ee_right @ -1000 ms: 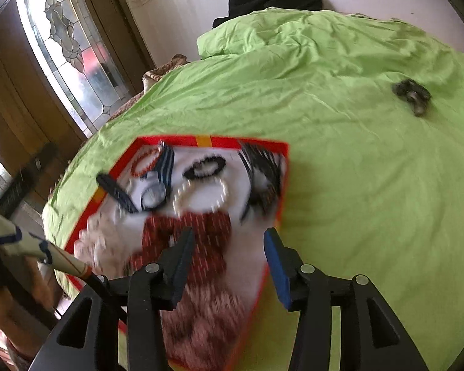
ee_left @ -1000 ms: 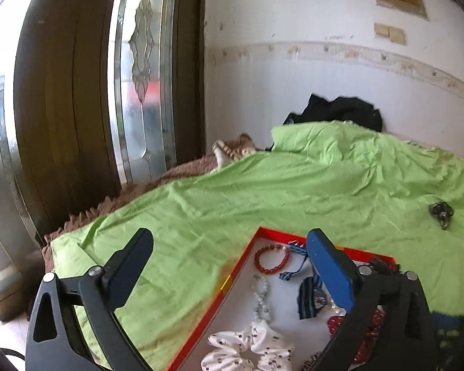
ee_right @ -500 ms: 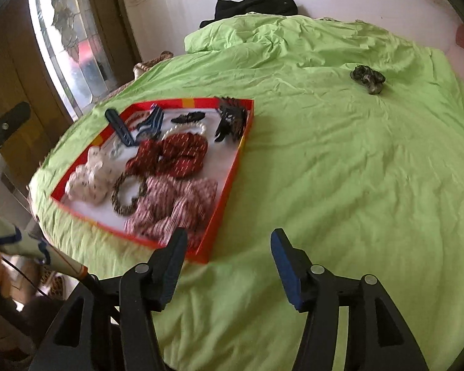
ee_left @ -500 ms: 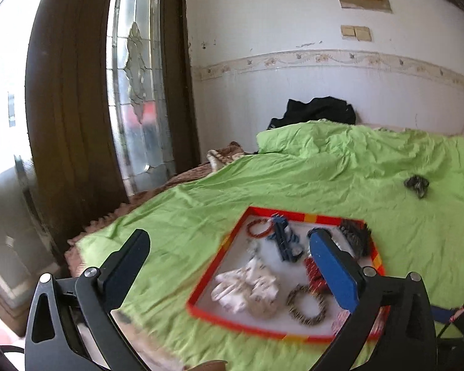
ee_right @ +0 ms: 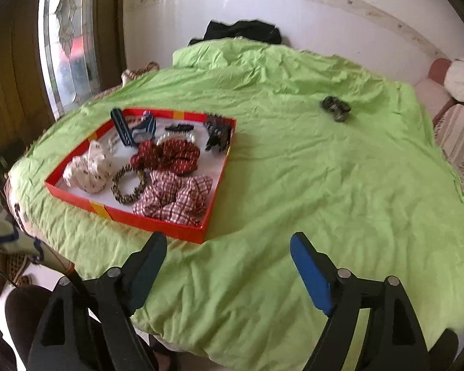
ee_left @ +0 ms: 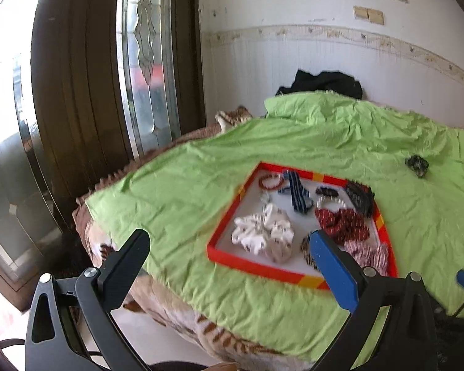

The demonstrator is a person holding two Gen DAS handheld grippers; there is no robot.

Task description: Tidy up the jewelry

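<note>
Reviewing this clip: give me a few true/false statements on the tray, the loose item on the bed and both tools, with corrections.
1. The red-rimmed cardboard tray rests on the green bedsheet. True.
2. The right tool is clamped on a scrunchie. False: it is open and empty, hovering over bare sheet.
3. A small dark hair accessory lies on the sheet outside the tray. True.
4. The white patterned scrunchie sits on the sheet beside the tray. False: it is inside the tray.
5. The left tool is open and holds nothing. True.
6. The red-and-white checked scrunchie lies at the tray's far edge. False: it is in the near corner.
</note>
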